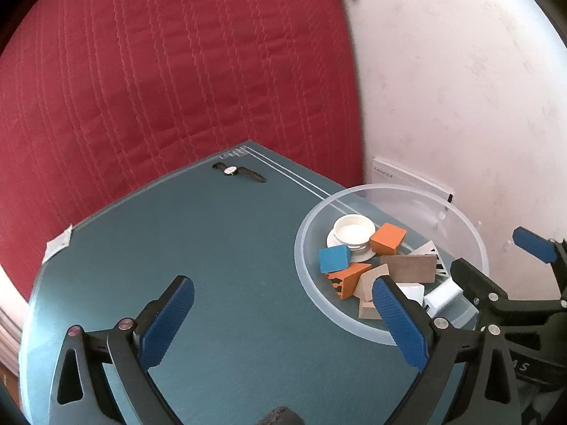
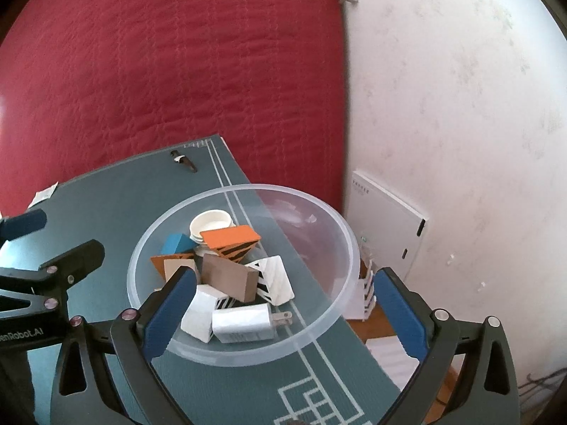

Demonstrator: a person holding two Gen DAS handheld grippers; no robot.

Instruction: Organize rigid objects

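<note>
**A:** Where's everything?

**B:** Blocks and the charger [image 2: 244,322] sit in the clear bowl [image 2: 326,209] at the mat's right edge. My right gripper [image 2: 283,315] and left gripper [image 1: 283,322] are both spread, empty.

**A:** Risks?

**B:** I could clip the rim and tip it off. The far wristwatch [image 1: 238,171] is hard to make out.

Translucent plastic bowl [image 2: 244,350], seemingly wooden blocks [image 2: 230,278]

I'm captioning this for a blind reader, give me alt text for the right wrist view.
The open right gripper hovers at a clear plastic bowl holding wooden blocks, a white wall charger and a white lid. The bowl sits on a teal mat; a wristwatch lies at the mat's far edge.
</note>
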